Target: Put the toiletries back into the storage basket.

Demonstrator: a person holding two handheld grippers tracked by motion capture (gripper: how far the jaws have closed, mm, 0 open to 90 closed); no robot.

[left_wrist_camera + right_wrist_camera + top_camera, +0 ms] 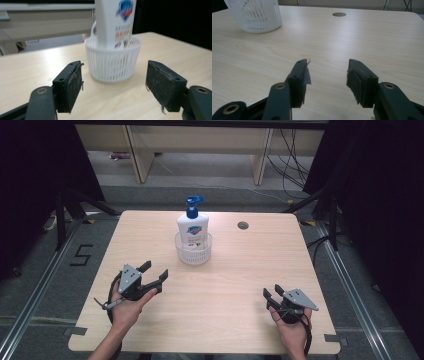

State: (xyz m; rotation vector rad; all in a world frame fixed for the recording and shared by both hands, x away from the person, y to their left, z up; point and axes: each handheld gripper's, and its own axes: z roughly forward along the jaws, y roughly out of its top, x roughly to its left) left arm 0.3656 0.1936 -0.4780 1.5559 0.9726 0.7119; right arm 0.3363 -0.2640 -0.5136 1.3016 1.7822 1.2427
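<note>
A white pump bottle (pixel 192 227) with a blue pump head stands upright in a small white slatted basket (pixel 194 254) at the table's middle back. In the left gripper view the bottle (pixel 113 22) and basket (pixel 100 62) sit straight ahead, a short way beyond the jaws. My left gripper (pixel 156 270) (pixel 115 66) is held low over the wood, front left of the basket, open with nothing between its pads. Near the front right my right gripper (pixel 272 291) (pixel 327 63) is open and empty too, with the basket (pixel 254 15) far off at its upper left.
The light wooden table (pixel 225 295) has a round cable hole (pixel 243 225) (pixel 339 14) at the back right of the basket. Beyond the far edge are floor, desk legs and cables; dark curtains and metal stands flank both sides.
</note>
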